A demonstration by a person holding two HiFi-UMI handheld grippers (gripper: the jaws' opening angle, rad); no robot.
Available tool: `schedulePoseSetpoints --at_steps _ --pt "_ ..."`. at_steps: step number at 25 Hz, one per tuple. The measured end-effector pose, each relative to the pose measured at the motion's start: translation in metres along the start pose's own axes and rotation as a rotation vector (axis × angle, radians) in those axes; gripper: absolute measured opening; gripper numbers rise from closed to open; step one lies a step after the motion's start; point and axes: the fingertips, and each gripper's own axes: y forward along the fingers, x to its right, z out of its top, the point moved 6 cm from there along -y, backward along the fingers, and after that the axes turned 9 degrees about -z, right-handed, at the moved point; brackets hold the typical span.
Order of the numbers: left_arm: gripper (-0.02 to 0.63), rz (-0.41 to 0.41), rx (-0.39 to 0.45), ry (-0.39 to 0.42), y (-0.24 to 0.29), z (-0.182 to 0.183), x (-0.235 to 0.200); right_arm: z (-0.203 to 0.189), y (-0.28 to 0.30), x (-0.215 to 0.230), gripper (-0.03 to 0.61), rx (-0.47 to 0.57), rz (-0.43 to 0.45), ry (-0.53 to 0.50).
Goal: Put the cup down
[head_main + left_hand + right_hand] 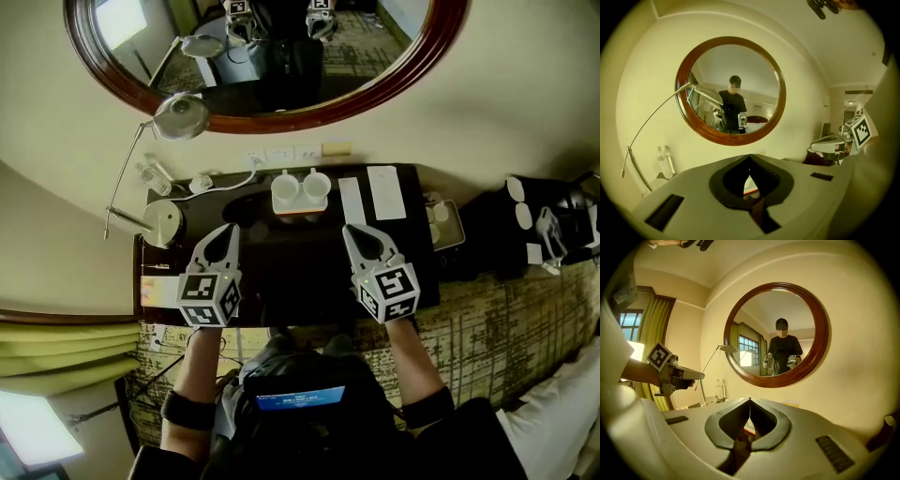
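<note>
At the left a lamp [180,116] leans over the dark table [291,277]; the left gripper [226,232] hovers above it, jaws closed on nothing; 2 white cups [285,187] stand upright on a tray [300,208] at the table's back, beyond both grippers; the right gripper [352,232] is also closed and empty; the putting-down looks either done or not begun; any next move calls for opening the jaws and reaching forward.

Bare dark desk [281,277] lies open at centre front, a free lane back to two cups [285,188] on a tray [300,208] at the rear edge. A lamp [164,223] and bottles [148,175] crowd the left rear corner. Flat papers [384,192] lie at right, with the wall [422,112] close behind.
</note>
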Motion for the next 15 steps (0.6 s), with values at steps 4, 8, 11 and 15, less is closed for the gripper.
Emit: schedulePoseSetpoints --at_steps 4,8,11,15 --pt "0.000 -0.021 -0.005 0.025 0.002 0.001 -0.008 -0.004 0.008 -0.007 0.017 -0.005 -0.029 -0.017" --pt "0.000 -0.058 -0.024 0.061 0.005 0.002 -0.013 -0.007 0.018 -0.013 0.026 -0.027 -0.093 -0.062" --pt "0.000 -0.092 -0.023 0.080 0.007 0.002 -0.018 -0.010 0.026 -0.019 0.053 -0.042 -0.112 -0.076" --pt "0.000 -0.131 -0.023 0.094 0.009 -0.006 -0.027 -0.018 0.033 -0.027 0.103 -0.084 -0.115 -0.100"
